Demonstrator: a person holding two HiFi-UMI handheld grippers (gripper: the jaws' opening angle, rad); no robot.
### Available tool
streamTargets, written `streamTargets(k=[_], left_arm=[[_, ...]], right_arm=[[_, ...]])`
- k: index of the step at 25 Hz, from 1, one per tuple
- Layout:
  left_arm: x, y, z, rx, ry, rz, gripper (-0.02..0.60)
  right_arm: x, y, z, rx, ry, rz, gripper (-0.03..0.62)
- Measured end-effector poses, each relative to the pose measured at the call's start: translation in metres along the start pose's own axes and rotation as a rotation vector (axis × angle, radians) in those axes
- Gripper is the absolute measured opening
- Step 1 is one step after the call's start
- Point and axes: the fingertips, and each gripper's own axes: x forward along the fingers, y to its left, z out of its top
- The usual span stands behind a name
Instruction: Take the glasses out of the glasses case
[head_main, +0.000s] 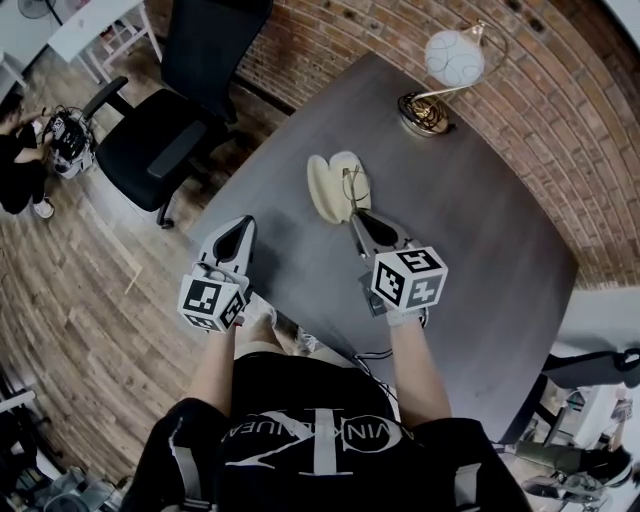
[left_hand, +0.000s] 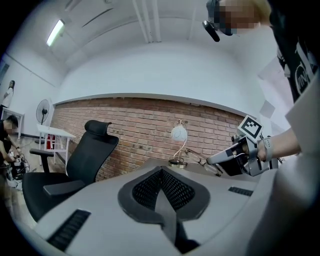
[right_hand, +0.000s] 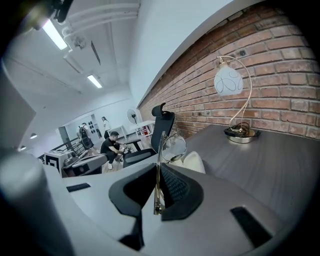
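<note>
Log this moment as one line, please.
right gripper: shut on glasses | glasses: held above open glasses case | left gripper: shut, empty

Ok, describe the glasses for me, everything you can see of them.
The glasses have a thin, gold-looking metal frame with round clear lenses. The right gripper is shut on one slim temple arm, which runs edge-on between its jaws, so the lenses stick out past the jaw tips. They are held over the open cream case on the grey table. Whether the frame touches the case cannot be told.
</note>
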Motion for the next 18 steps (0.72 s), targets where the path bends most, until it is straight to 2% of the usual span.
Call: streamTargets(k=[18], left_arm=[[-0.064,-0.034,0.008,0.015,-0.036,0.07,0.015]], right_arm=[[-0.073,0.02,-0.012,-0.05,-0.105,0.022,0.037]])
